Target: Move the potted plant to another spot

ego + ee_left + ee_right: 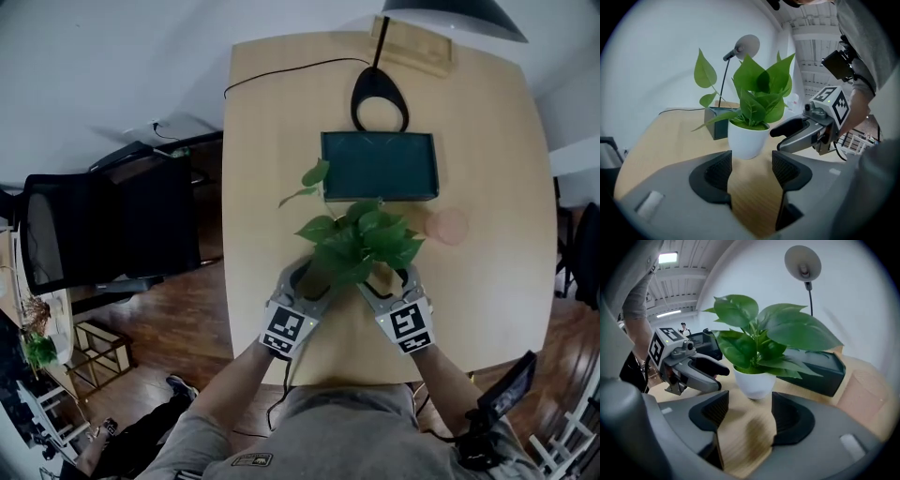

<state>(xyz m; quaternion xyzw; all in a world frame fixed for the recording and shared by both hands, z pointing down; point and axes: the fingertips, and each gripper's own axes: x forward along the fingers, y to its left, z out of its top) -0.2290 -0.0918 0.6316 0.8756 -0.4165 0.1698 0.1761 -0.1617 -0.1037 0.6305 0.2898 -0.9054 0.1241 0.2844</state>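
Observation:
The potted plant (361, 239) stands on the wooden table (487, 141), near its front edge. From above, its broad green leaves hide the pot. The small white pot (747, 140) shows in the left gripper view, upright, just beyond the tips of my left gripper (752, 164), which is open and empty. My right gripper (750, 408) is also open with nothing between its fingers, and the white pot (754, 383) sits just ahead of it. In the head view my left gripper (302, 274) and right gripper (394, 278) flank the plant from the near side, each angled inward.
A dark green box (379, 165) lies right behind the plant. Behind it stand a lamp's black base (379, 98) and a wooden block (412, 45). A pinkish round patch (448, 226) lies right of the plant. A black chair (103, 230) stands left of the table.

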